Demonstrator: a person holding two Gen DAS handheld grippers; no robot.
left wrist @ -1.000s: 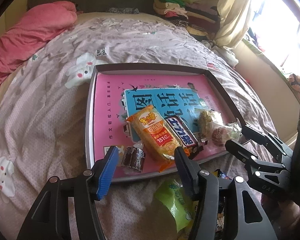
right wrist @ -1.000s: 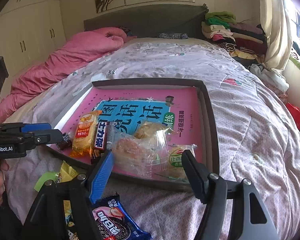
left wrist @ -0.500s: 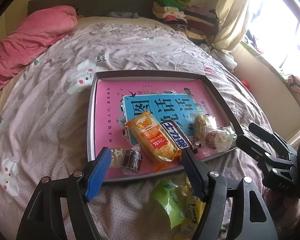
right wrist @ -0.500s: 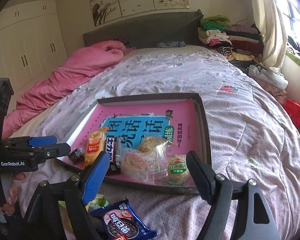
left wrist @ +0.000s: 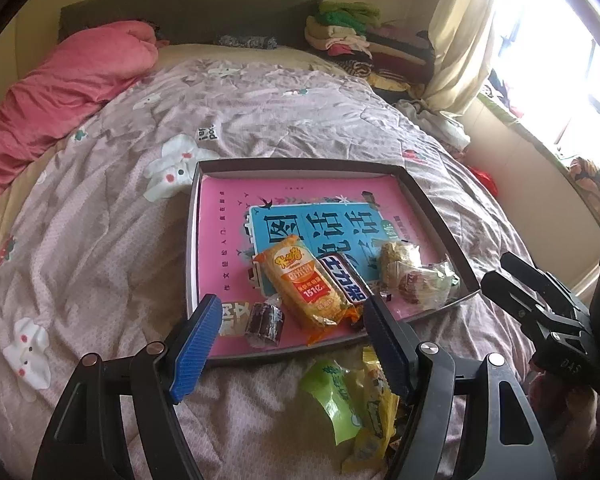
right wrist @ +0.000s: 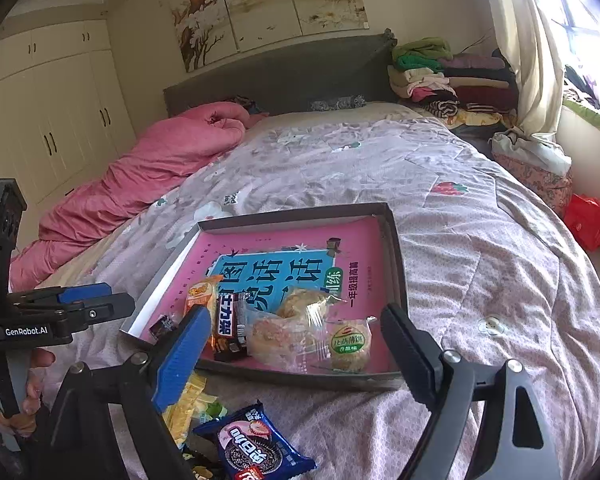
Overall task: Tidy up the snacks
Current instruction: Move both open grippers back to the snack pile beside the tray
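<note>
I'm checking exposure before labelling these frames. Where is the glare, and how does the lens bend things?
Left wrist view: the window at upper right is blown out to white, and the tray edges bow from fisheye distortion. Right wrist view: the same window glares at the upper right corner; the wardrobe curves near the left edge; the snacks stay evenly lit and sharp.

In my tray (right wrist: 396,256) I count six snacks: one orange biscuit pack (left wrist: 304,284), one chocolate bar (left wrist: 342,278), one small dark candy (left wrist: 265,322) and three clear-wrapped pastries (right wrist: 284,336). Near me, one cookie pack (right wrist: 252,446) lies on the bed.
</note>
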